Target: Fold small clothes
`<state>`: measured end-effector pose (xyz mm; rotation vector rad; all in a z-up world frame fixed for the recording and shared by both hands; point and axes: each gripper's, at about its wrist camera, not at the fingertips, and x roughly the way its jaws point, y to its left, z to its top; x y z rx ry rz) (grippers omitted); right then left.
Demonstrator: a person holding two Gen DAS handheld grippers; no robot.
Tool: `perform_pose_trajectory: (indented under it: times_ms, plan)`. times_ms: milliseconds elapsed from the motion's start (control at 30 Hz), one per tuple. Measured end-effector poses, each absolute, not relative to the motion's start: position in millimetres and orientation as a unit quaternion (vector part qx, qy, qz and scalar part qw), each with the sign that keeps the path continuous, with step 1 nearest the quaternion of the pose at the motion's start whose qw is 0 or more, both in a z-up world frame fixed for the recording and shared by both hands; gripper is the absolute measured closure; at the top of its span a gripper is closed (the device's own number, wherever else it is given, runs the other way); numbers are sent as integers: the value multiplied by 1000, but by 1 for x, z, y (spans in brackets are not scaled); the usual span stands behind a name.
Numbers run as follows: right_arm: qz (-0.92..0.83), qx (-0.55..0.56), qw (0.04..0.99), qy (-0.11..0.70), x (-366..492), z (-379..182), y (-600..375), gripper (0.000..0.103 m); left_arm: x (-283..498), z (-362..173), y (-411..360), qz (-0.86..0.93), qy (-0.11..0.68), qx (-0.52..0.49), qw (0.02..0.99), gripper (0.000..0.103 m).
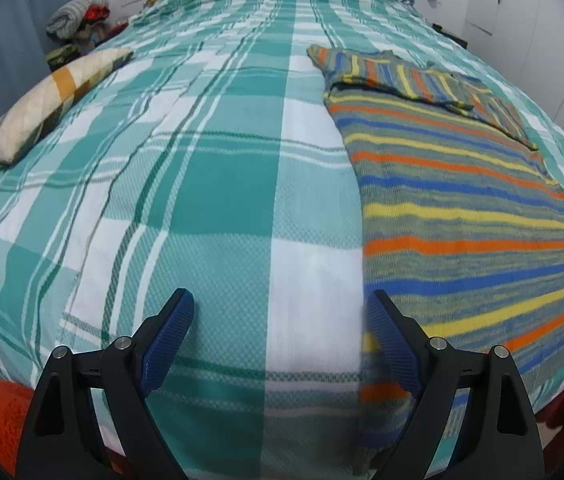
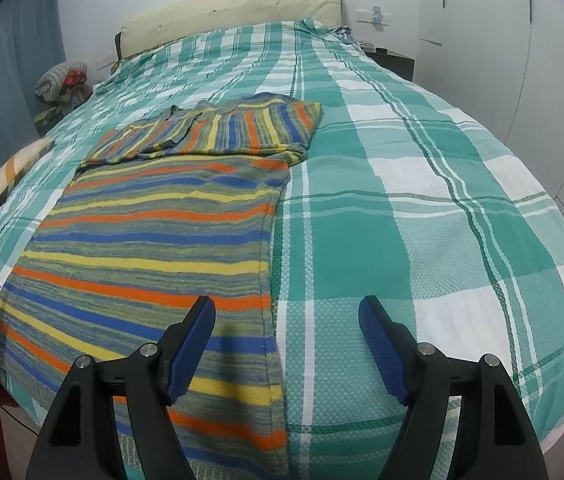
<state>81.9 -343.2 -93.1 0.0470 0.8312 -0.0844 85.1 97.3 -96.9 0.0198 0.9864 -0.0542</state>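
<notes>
A striped knit sweater [image 1: 462,200] in grey-green, orange, blue and yellow lies flat on the bed, its sleeves folded across the far end. It also shows in the right wrist view [image 2: 153,248]. My left gripper [image 1: 282,312] is open and empty above the near edge of the bed, its right finger at the sweater's left edge. My right gripper [image 2: 286,320] is open and empty above the sweater's right edge near the hem, with its left finger over the sweater.
The bed has a green and white plaid cover [image 1: 201,184]. A small quilted pillow [image 1: 49,104] lies at the left side. A pile of clothes [image 1: 77,16] sits beyond the bed's left. A cream headboard [image 2: 225,8] and white wardrobes [image 2: 522,40] stand behind.
</notes>
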Motion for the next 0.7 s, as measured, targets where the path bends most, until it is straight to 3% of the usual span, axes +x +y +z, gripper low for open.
perform_pose_trajectory:
  times_ms: [333,700]
  plan:
    - [-56,55,913,399,80,-91,-359,29,79,-102,85,-48,481,25,875,14]
    - [-75,-11,913,400,78,-91,-341,29,77,-106,77,-55,487,34,871,13]
